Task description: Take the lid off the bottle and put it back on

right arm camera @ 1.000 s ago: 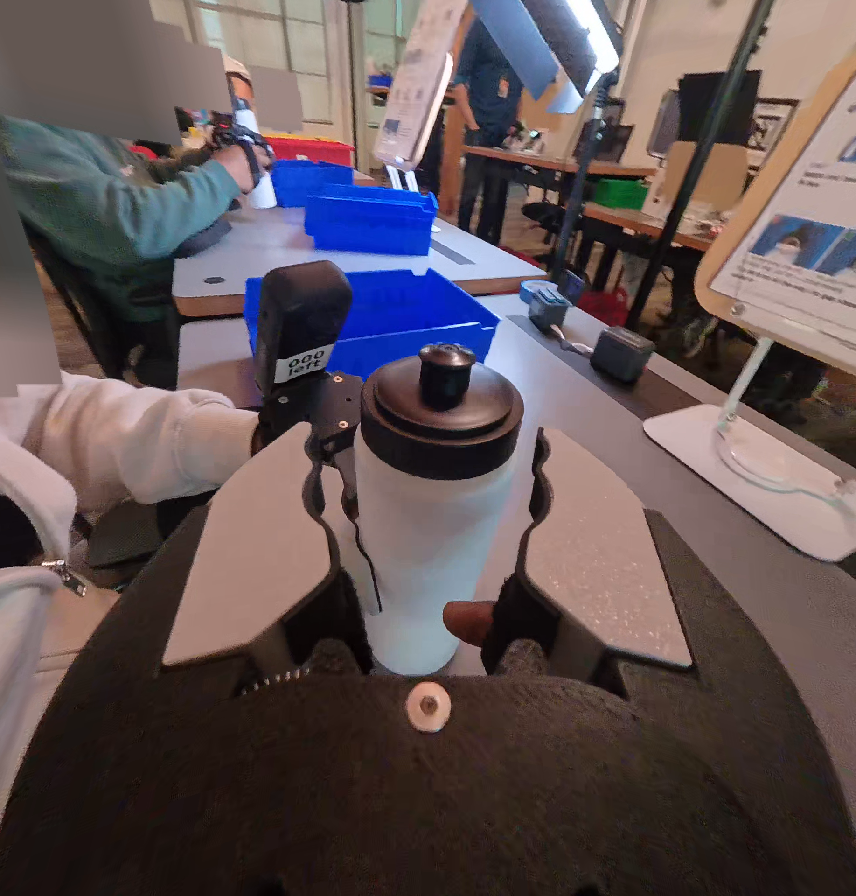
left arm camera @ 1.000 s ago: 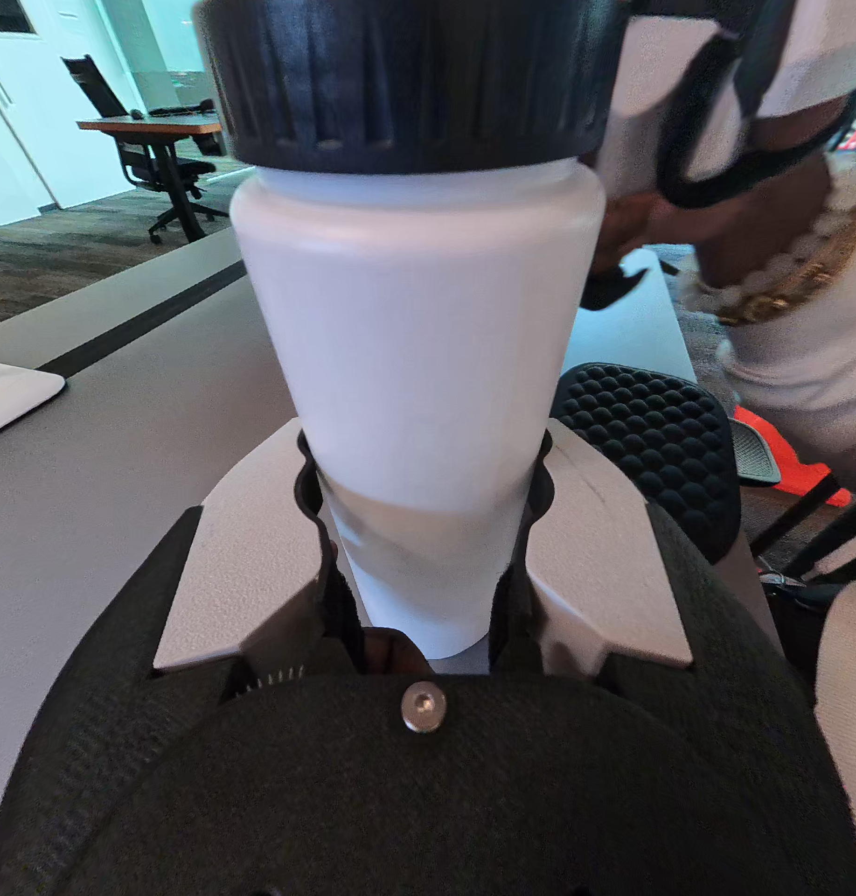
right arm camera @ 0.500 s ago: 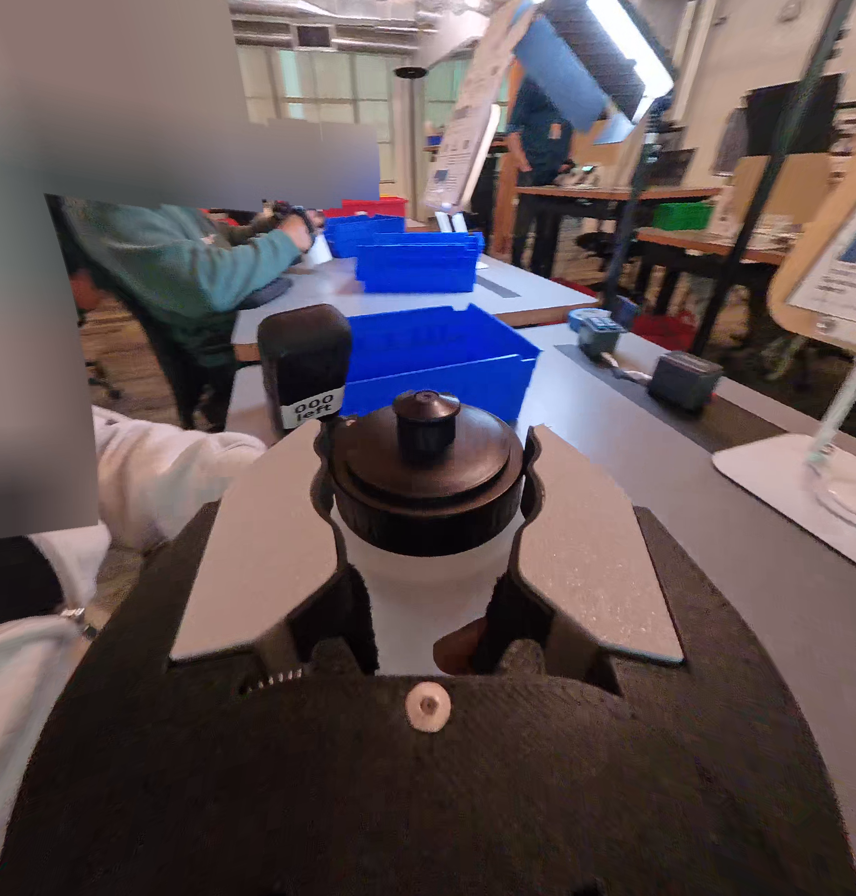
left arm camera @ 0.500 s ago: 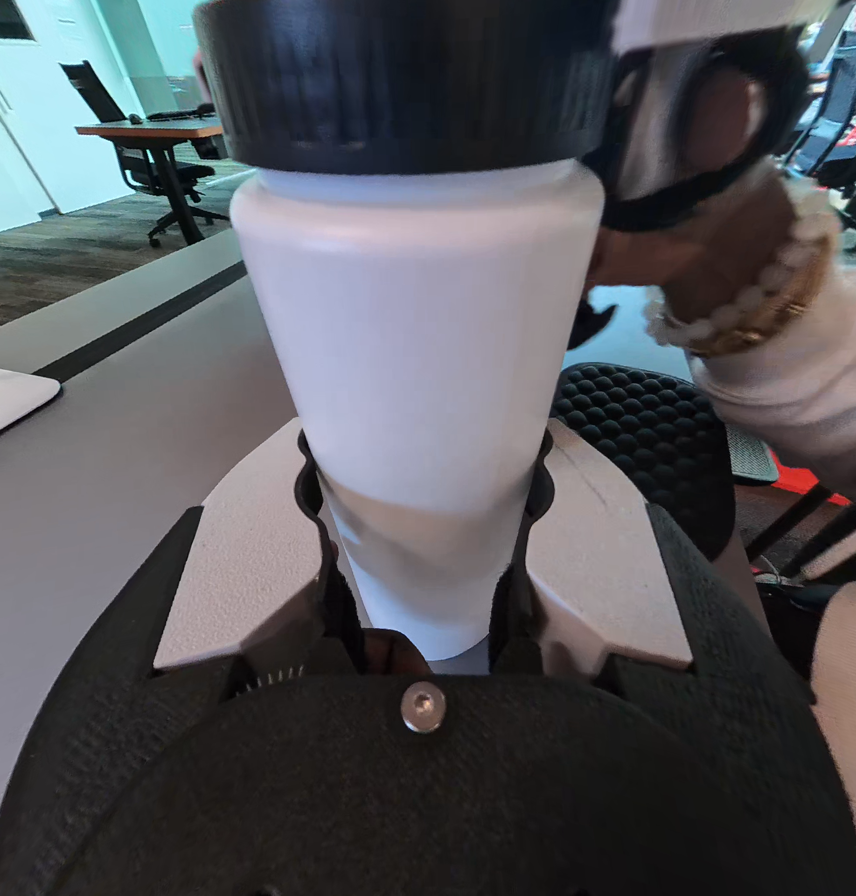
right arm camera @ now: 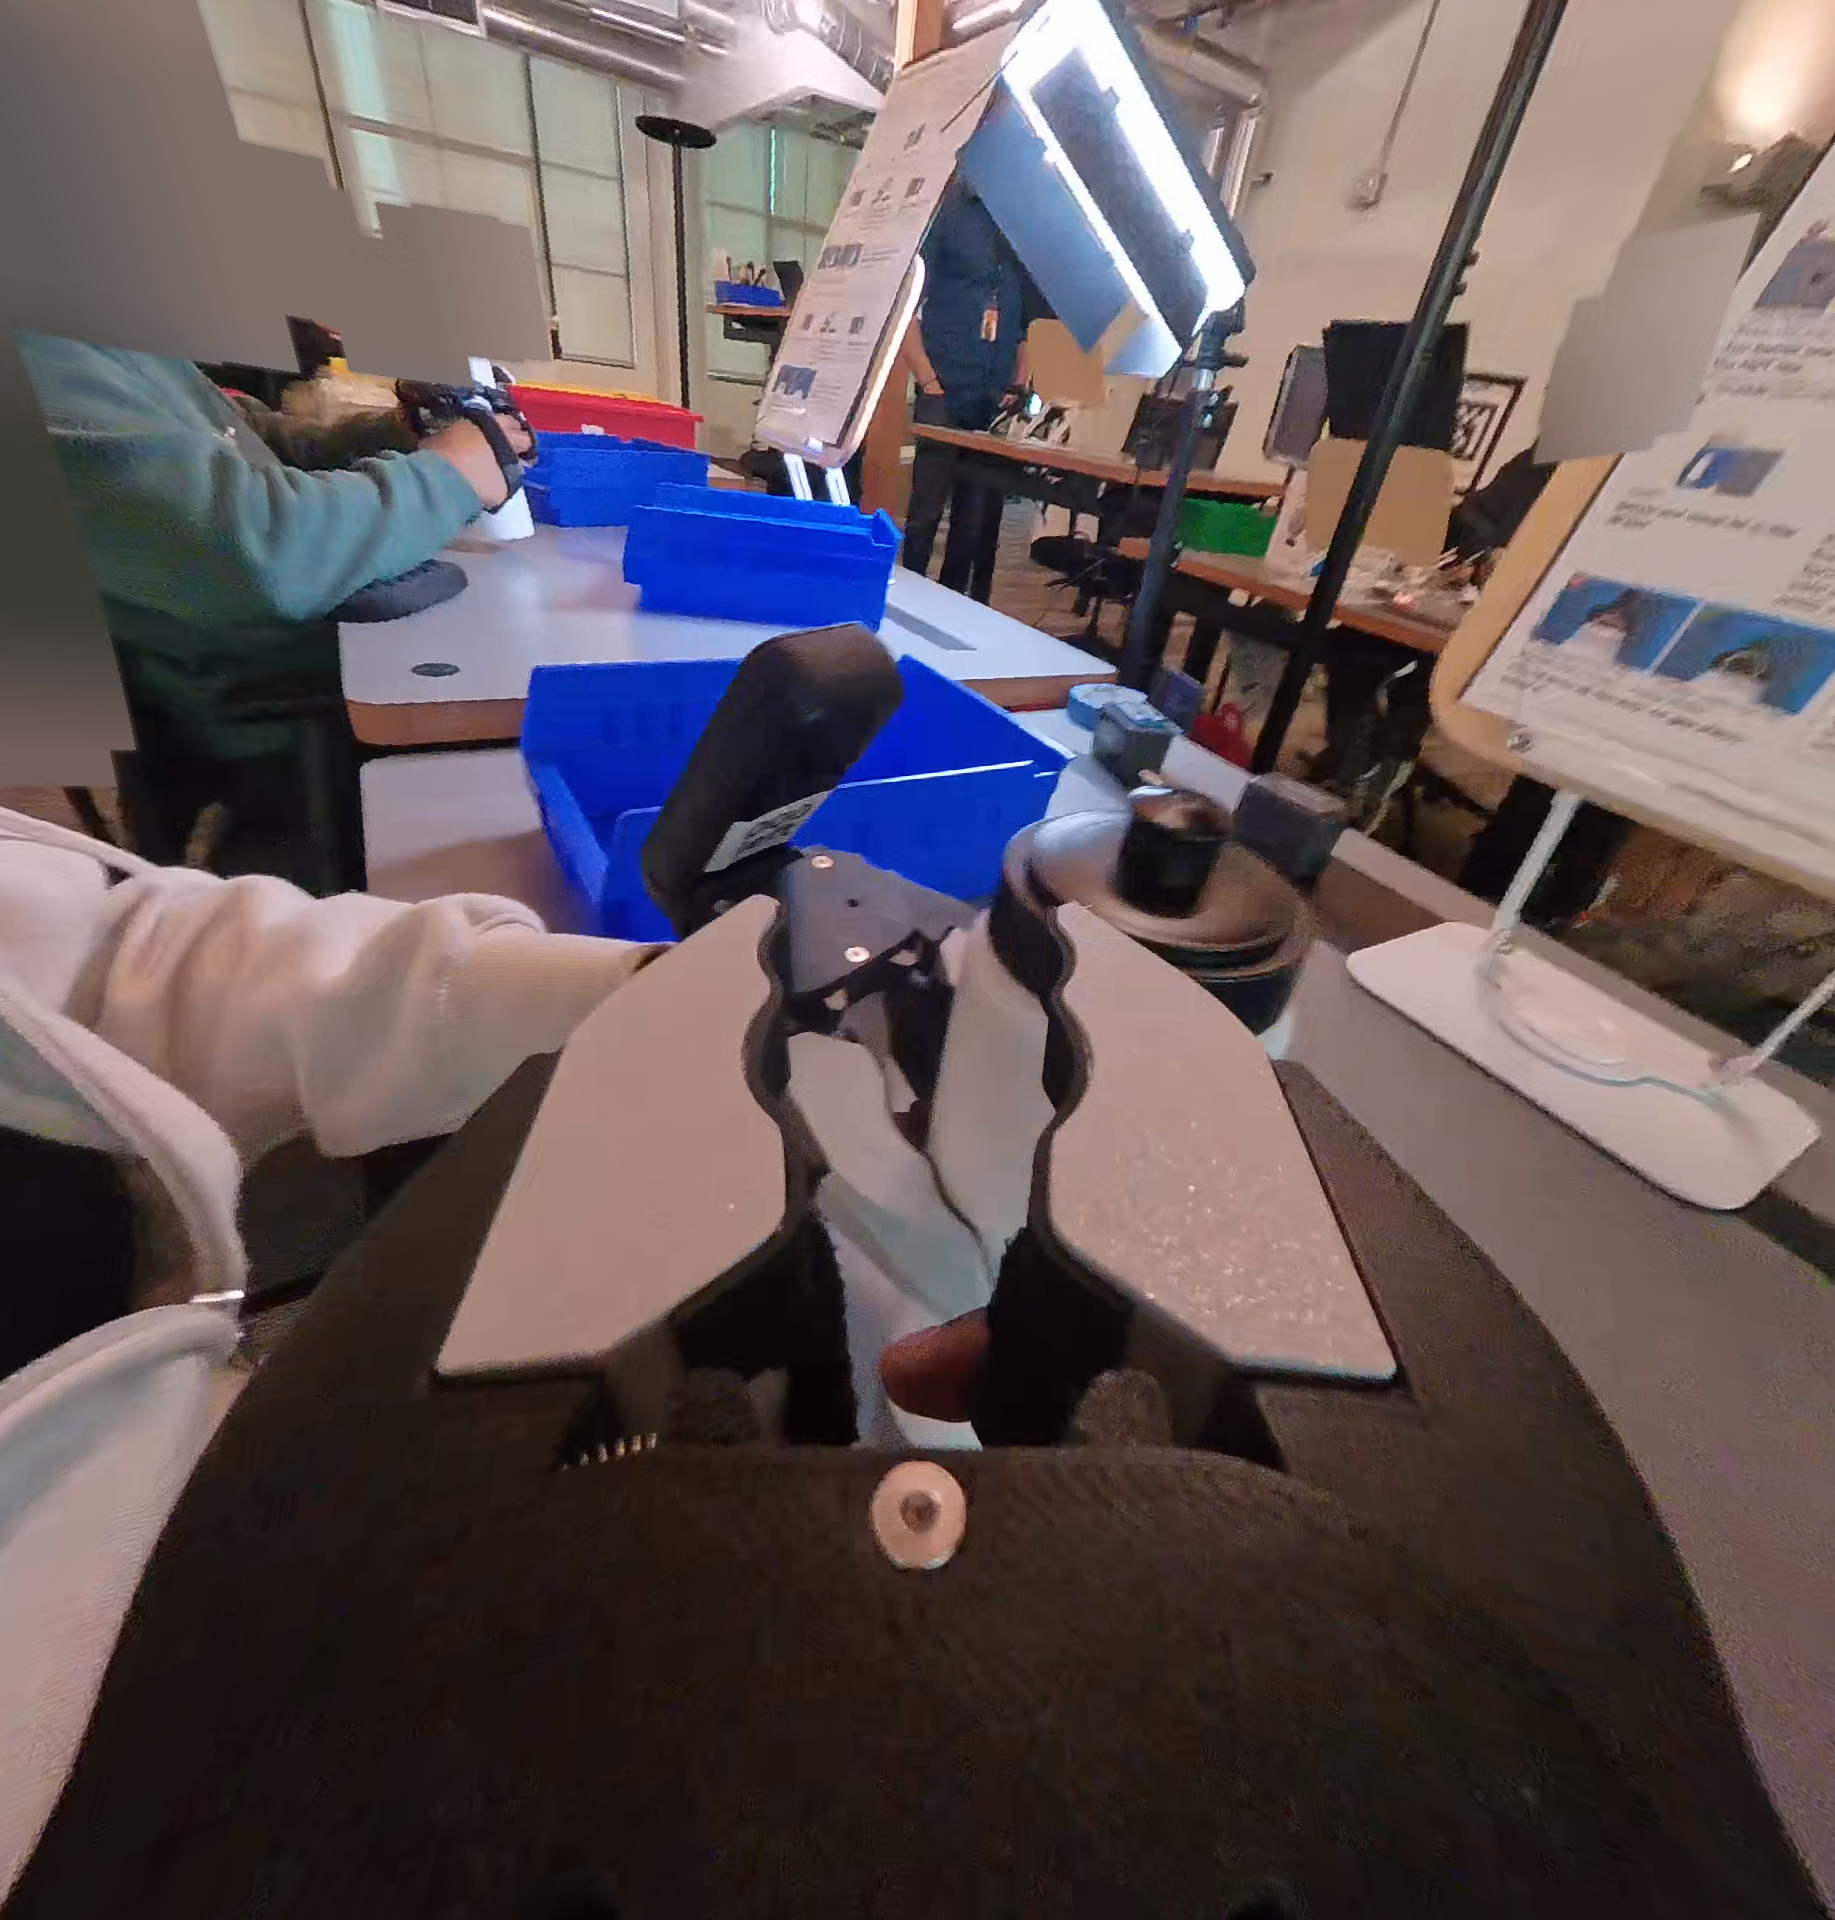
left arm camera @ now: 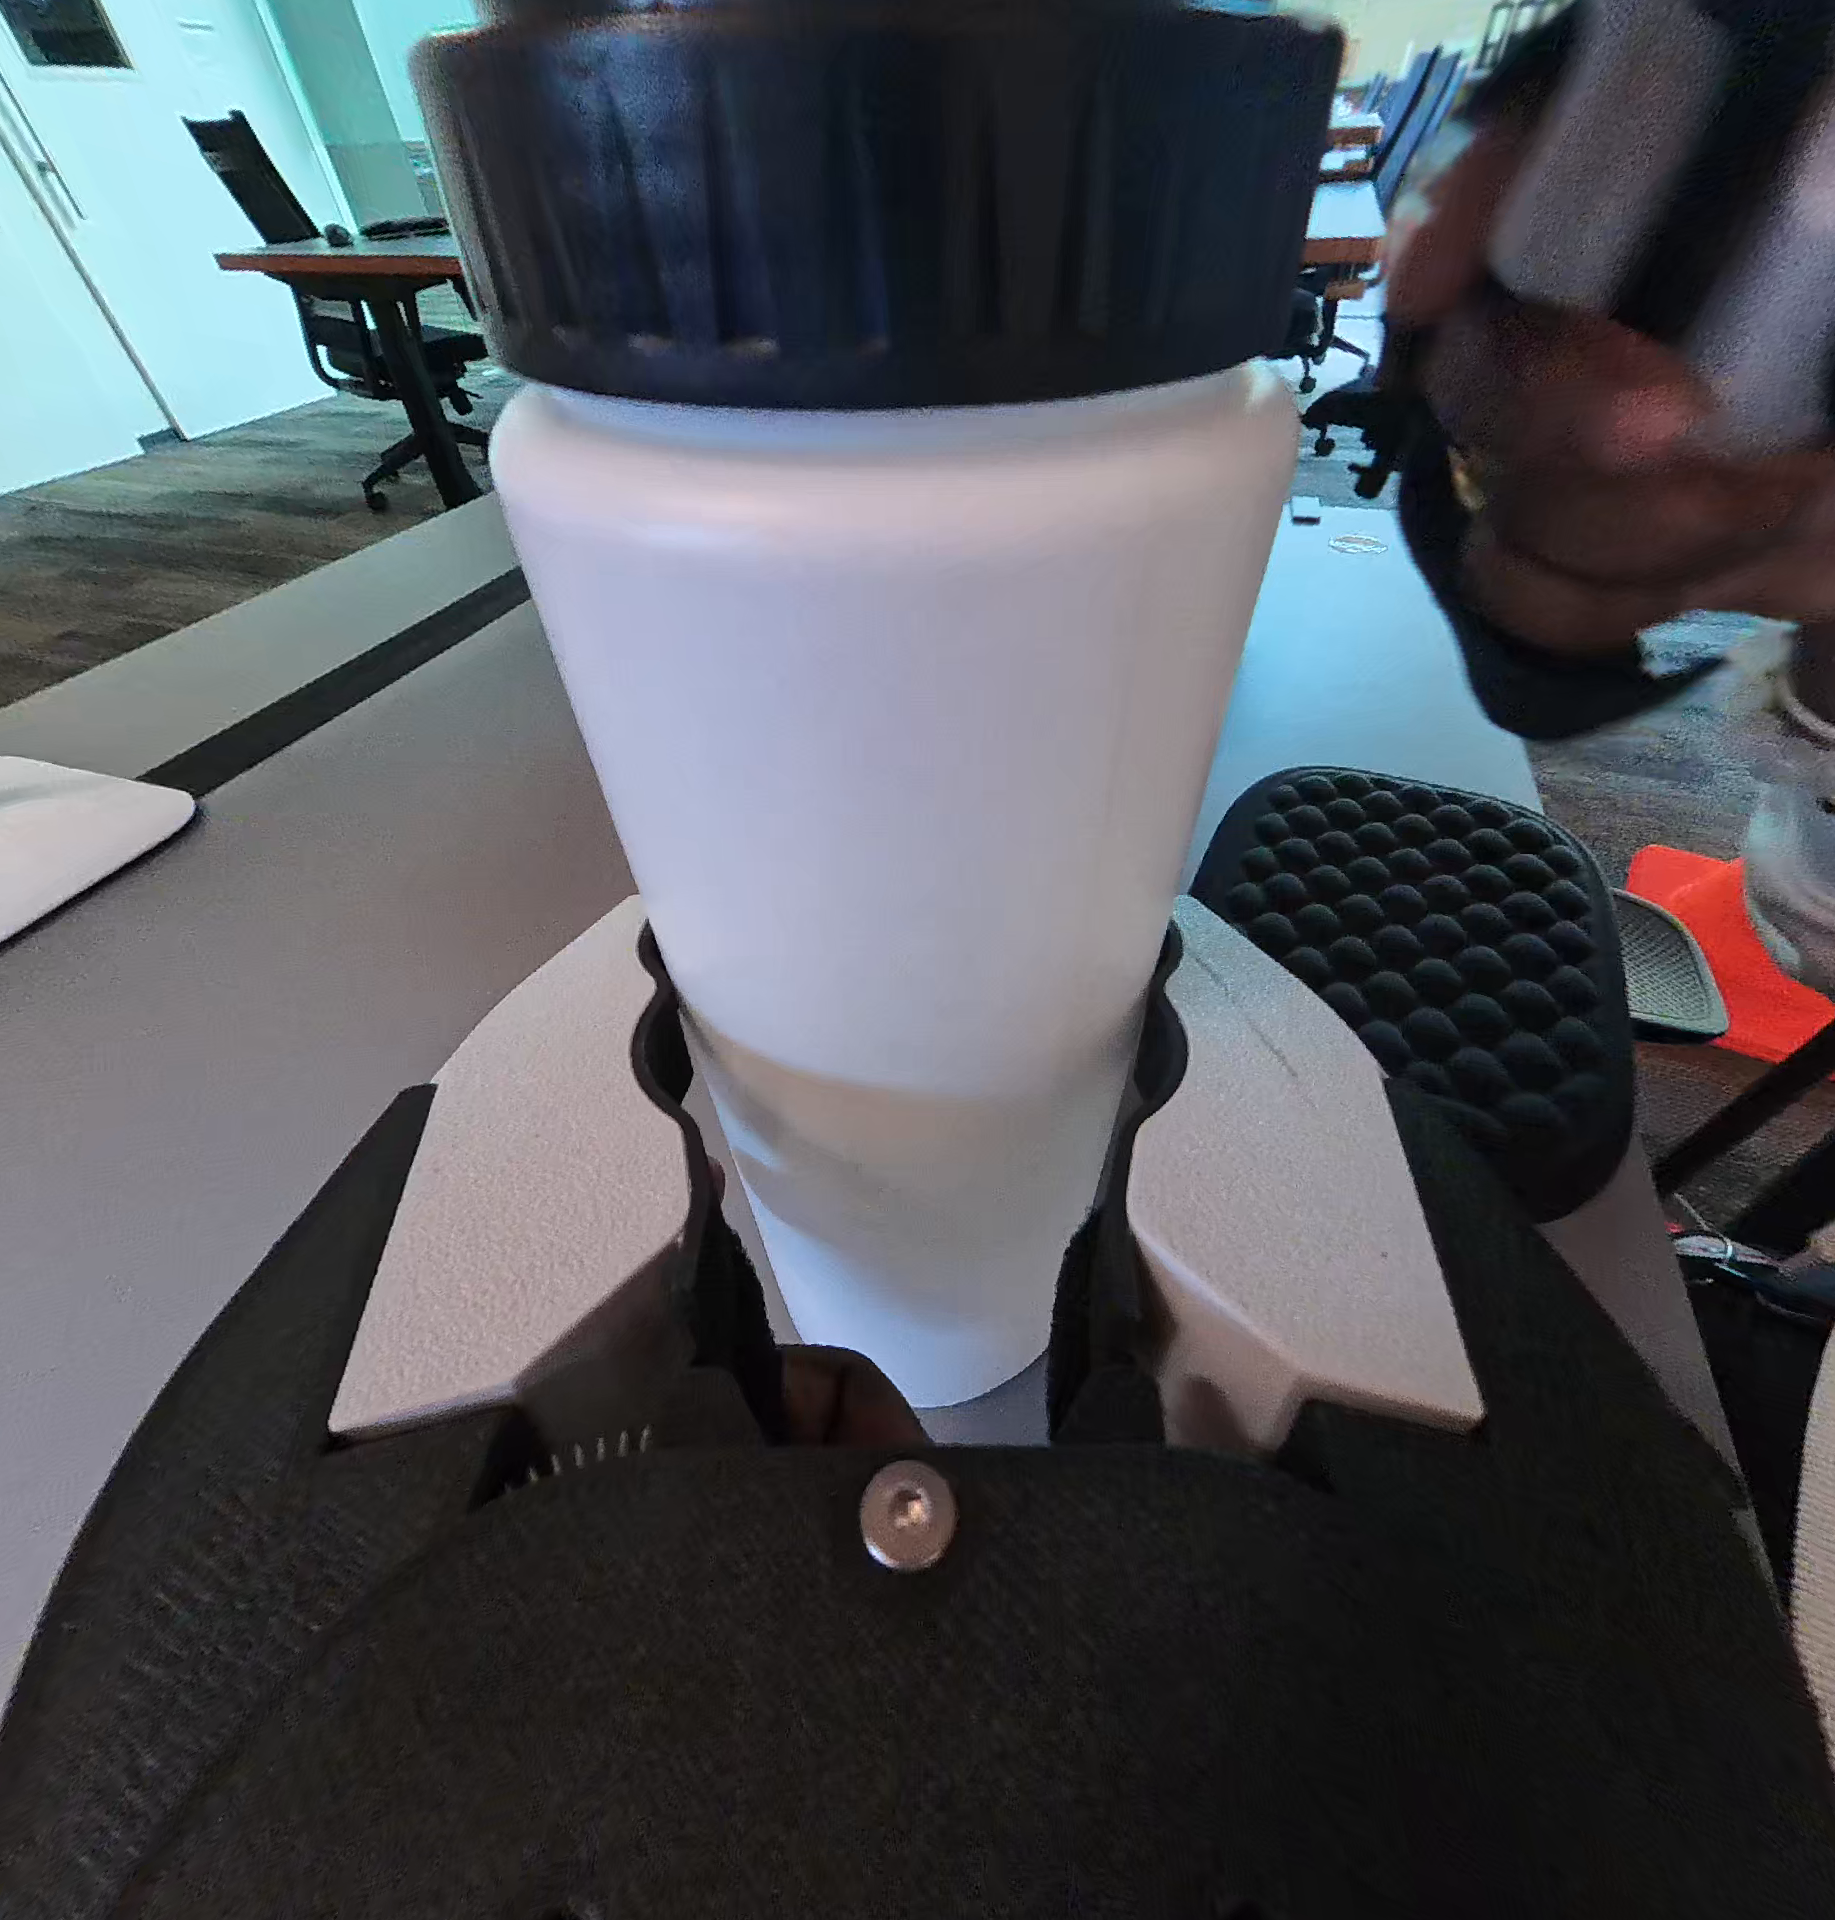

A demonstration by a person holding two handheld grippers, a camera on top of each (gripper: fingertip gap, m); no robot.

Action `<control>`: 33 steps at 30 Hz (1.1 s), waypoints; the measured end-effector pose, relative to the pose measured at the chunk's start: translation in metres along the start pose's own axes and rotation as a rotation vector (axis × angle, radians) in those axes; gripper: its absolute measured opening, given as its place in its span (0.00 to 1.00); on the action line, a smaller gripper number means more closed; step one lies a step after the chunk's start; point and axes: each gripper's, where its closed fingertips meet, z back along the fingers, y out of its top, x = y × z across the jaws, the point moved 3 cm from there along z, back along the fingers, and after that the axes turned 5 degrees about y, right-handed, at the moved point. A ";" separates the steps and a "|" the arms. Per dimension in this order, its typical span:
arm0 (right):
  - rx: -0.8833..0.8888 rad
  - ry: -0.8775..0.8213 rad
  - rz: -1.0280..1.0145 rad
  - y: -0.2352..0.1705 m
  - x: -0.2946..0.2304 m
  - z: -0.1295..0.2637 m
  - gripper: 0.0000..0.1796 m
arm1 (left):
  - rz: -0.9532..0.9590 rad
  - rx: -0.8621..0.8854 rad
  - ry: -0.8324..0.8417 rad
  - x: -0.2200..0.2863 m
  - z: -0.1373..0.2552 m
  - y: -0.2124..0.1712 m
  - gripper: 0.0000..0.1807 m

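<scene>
A white bottle (left arm camera: 892,727) with a black ribbed lid (left arm camera: 882,197) stands upright on the grey table. My left gripper (left arm camera: 908,966) is shut on the bottle's lower body. In the right wrist view the lid (right arm camera: 1152,914) with its spout sits on the bottle (right arm camera: 991,1039), just right of and beyond my right fingertip. My right gripper (right arm camera: 913,935) is empty, with a narrow gap between its fingers, and sits beside the lid to the left without touching it. The hand holding it shows blurred at the upper right of the left wrist view (left arm camera: 1619,468).
A blue bin (right arm camera: 892,810) stands behind the bottle. A sign stand with a white base (right arm camera: 1578,1060) is to the right. A black knobbed chair back (left arm camera: 1432,966) is at the table edge. A person in green (right arm camera: 248,540) works at another table. One gripper's finger ends stand about 12 cm off the other's.
My right gripper, around the lid half a second ago, has come off it to the left and its fingers have narrowed. The lid is still on. The left gripper has kept hold of the bottle.
</scene>
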 end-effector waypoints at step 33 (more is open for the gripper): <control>-0.072 0.390 -0.048 -0.011 0.037 -0.023 0.45 | -0.004 0.028 -0.143 0.021 0.002 0.001 0.48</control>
